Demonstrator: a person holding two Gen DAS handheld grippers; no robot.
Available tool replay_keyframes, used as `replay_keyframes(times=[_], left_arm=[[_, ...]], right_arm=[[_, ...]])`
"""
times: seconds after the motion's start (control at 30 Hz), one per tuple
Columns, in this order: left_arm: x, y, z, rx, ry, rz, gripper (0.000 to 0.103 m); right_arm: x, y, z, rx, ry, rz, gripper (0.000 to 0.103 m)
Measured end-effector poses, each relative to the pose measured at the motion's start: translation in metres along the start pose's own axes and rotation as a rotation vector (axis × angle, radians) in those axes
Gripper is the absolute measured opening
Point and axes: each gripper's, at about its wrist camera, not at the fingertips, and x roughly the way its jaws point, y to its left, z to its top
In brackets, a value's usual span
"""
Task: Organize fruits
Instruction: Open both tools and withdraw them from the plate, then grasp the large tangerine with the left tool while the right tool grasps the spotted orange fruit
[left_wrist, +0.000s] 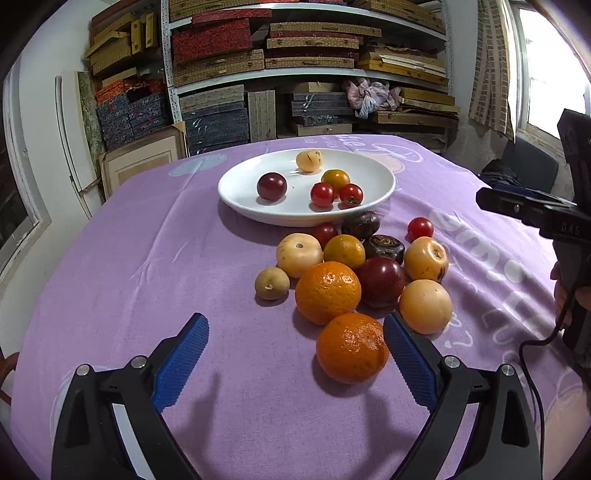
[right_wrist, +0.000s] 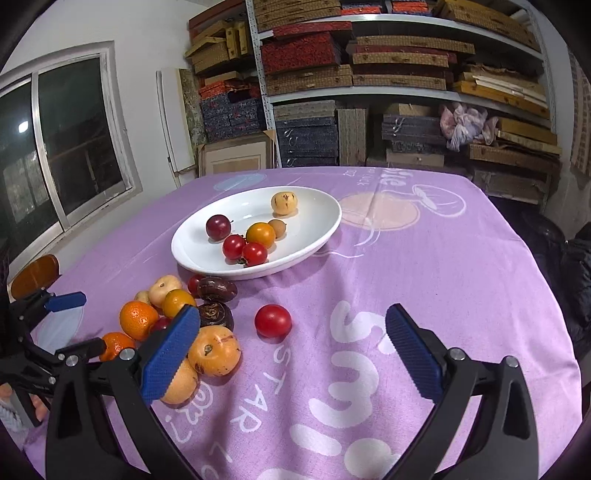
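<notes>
Left wrist view: the left gripper reaches low over the counter's purple cloth, its blue fingers spread wide with nothing clamped. The nearest orange lies just inside the right finger; whether they touch cannot be told. A second orange sits just beyond it, in a loose cluster of fruit: pale yellow round fruits, a dark red plum, two dark brown fruits and a small red tomato at the far right. Farther off stands a white plate holding a dark plum, two red tomatoes, an orange-yellow tomato and a pale speckled fruit. At the right edge the other gripper's black body shows the letters "DAS", with a hand on its grip and a black cable hanging from it.

Right wrist view: the right gripper points down at the cloth, fingers wide and empty. White print on the cloth reads partly "STAR", with larger rounded letters that cannot be read whole. A lone red tomato lies between the fingers, farther out. The fruit cluster lies left, partly behind the left finger. This view alone shows a small brown fruit on the plate, and the left gripper from the side at the left edge, open.
</notes>
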Motion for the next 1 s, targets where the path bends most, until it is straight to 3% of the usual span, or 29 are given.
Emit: replay_keyframes(times=[0.23, 0.43, 0.73, 0.93, 1.0], left_arm=[[0.023, -0.016, -0.007, 0.051, 0.091, 0.0, 0.097], [0.035, 0.012, -0.009, -0.058, 0.156, 0.029, 0.1], [0.027, 0.038, -0.012, -0.111, 0.146, 0.075, 0.1], [0.023, 0.032, -0.014, -0.085, 0.143, 0.025, 0.098], [0.023, 0.03, -0.015, -0.083, 0.141, 0.01, 0.09]], right_arm=[[0.005, 0.001, 0.001, 0.004, 0.021, 0.012, 0.099], [0.009, 0.005, 0.001, -0.007, 0.031, 0.006, 0.099], [0.011, 0.004, 0.0, -0.002, 0.04, 0.004, 0.099], [0.012, 0.007, -0.001, -0.016, 0.045, 0.023, 0.099], [0.012, 0.01, -0.002, -0.031, 0.048, 0.029, 0.099]])
